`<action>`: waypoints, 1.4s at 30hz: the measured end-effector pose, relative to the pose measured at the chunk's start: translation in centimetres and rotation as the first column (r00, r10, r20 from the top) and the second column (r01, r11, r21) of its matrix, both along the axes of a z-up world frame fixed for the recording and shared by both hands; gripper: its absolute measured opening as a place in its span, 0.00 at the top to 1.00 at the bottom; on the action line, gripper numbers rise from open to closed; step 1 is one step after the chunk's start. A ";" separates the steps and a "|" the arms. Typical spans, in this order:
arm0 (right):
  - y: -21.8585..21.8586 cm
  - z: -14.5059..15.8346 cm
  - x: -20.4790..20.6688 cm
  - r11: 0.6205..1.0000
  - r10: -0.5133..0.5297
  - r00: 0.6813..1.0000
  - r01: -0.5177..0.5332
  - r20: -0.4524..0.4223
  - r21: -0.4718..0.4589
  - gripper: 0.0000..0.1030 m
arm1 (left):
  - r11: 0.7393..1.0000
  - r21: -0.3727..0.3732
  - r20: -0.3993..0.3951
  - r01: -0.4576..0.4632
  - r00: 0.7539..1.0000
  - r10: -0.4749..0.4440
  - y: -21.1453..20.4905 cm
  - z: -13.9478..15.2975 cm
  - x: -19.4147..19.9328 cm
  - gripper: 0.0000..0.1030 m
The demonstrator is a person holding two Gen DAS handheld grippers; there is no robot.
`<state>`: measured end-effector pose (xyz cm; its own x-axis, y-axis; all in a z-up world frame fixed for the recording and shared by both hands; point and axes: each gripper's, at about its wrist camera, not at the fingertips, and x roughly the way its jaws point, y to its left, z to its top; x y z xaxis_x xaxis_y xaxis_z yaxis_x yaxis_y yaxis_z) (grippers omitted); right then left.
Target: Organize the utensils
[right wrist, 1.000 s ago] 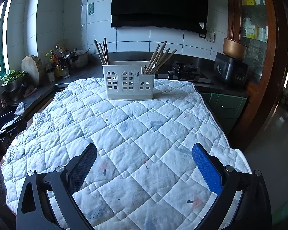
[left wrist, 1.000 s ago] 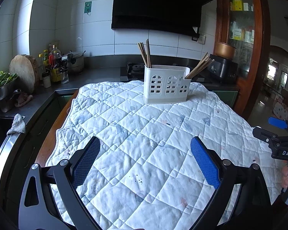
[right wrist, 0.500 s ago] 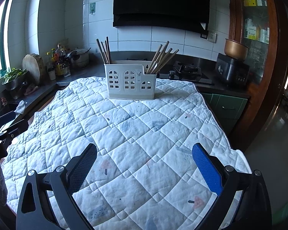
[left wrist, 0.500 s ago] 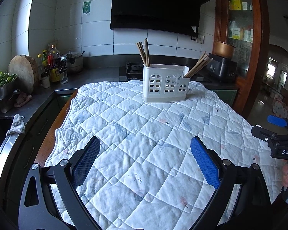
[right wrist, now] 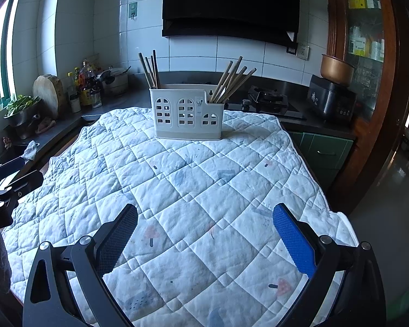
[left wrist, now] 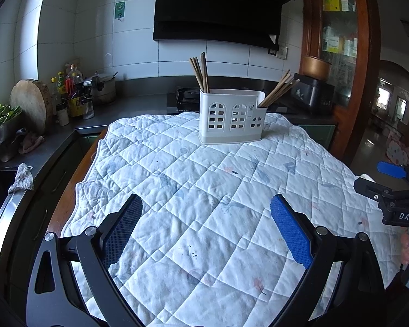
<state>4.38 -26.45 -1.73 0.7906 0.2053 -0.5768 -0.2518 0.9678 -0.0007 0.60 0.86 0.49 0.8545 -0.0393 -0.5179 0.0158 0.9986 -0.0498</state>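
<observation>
Room: a tiled kitchen with a dark range hood [left wrist: 220,8] on the wall and a dark counter running behind and off to the left side of both grippers.
Surface: a white quilted cloth [left wrist: 204,190] covers the table and lies under both grippers.
Left gripper [left wrist: 204,218]: hangs over the near part of the cloth with its blue-padded fingers [left wrist: 290,234] spread wide and nothing between them.
Right gripper [right wrist: 204,226]: also over the near part of the cloth, fingers [right wrist: 293,238] parted and holding nothing; in the left wrist view it shows at the right edge [left wrist: 392,188].
Utensil holder [right wrist: 186,114]: a white plastic caddy with arched window cut-outs, upright on the far end of the cloth, well ahead of both grippers and apart from them.
Chopsticks, left bundle [right wrist: 149,68]: stand in the holder's left compartment, leaning slightly left.
Chopsticks, right bundle [right wrist: 233,80]: stand in the lower right compartment, fanned out to the right.
Counter, far left of the grippers: a round wooden board [left wrist: 30,103], bottles [left wrist: 72,92] and a metal bowl of greens [left wrist: 1,125].
Counter, far right: a dark cooker [right wrist: 331,100] beside a wooden cabinet [right wrist: 368,41].
</observation>
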 end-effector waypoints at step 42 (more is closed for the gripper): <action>0.2 -0.2 0.0 1.000 0.008 1.000 -0.008 -0.004 -0.005 0.07 | 1.000 0.001 -0.006 0.015 1.000 -0.015 -0.4 -0.3 0.1 0.08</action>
